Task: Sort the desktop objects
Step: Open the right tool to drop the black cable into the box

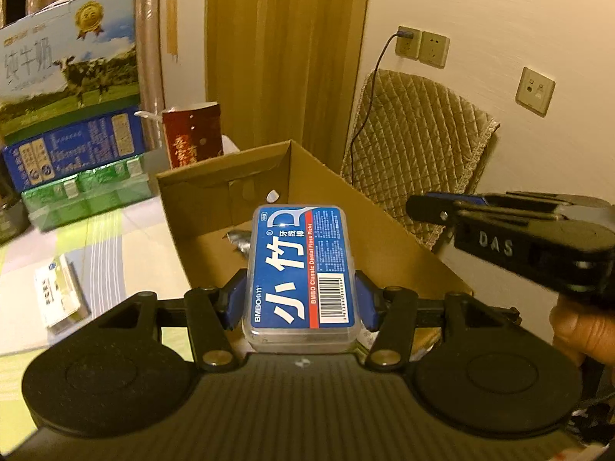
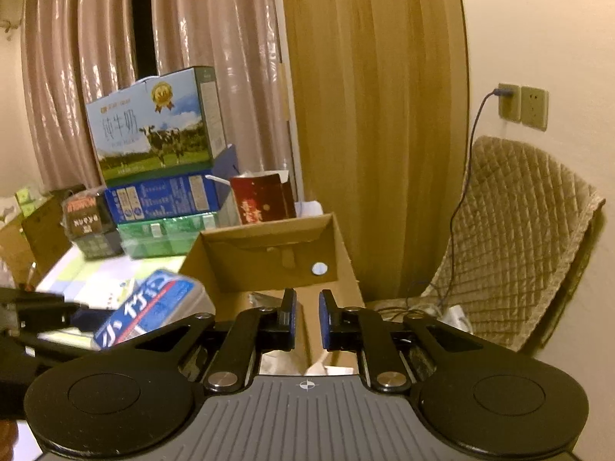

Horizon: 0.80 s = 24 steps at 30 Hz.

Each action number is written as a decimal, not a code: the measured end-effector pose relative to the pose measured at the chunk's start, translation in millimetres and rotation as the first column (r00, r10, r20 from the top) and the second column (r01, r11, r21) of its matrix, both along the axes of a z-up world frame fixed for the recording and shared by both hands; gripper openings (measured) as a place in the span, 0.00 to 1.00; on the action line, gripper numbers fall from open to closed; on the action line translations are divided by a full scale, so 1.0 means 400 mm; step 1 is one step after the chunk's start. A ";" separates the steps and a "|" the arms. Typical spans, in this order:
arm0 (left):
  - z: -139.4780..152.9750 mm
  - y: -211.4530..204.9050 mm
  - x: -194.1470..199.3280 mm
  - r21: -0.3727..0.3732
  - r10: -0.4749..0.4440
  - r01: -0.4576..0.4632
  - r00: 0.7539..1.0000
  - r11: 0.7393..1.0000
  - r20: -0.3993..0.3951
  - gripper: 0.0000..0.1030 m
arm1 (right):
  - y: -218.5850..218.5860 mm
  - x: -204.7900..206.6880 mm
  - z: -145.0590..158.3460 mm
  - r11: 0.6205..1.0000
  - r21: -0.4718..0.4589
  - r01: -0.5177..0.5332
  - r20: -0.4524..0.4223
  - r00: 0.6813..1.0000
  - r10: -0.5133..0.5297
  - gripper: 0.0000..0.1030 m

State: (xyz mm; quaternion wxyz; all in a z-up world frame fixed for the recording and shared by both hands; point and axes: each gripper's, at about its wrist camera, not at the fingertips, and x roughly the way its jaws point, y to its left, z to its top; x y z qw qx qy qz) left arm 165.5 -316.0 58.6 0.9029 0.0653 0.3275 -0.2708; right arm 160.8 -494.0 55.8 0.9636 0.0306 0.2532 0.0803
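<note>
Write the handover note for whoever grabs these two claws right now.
Left claw: shut on the blue floss pick box, held over the near edge of the open cardboard box.
Right claw: holds nothing, jaws a narrow gap apart, hovering over the same cardboard box, right of the left one.
Done: floss pick box picked up; a crumpled silvery item already lies inside the cardboard box.
Left: release the floss pick box into the cardboard box, probably; then the small white packet on the table.
</note>
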 end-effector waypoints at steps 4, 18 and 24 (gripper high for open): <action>0.000 -0.011 0.021 0.000 -0.005 0.005 1.000 1.000 0.005 0.50 | -0.011 -0.010 -0.014 1.000 -0.002 -0.017 -0.017 1.000 0.017 0.09; -0.031 -0.016 0.063 -0.011 0.007 -0.007 1.000 1.000 -0.030 0.50 | -0.009 -0.009 -0.022 0.999 -0.030 -0.023 -0.011 1.000 0.022 0.09; -0.039 -0.017 0.061 -0.013 -0.002 0.001 0.999 1.000 -0.037 0.50 | -0.017 -0.013 -0.027 0.999 -0.031 -0.014 -0.017 1.000 0.014 0.09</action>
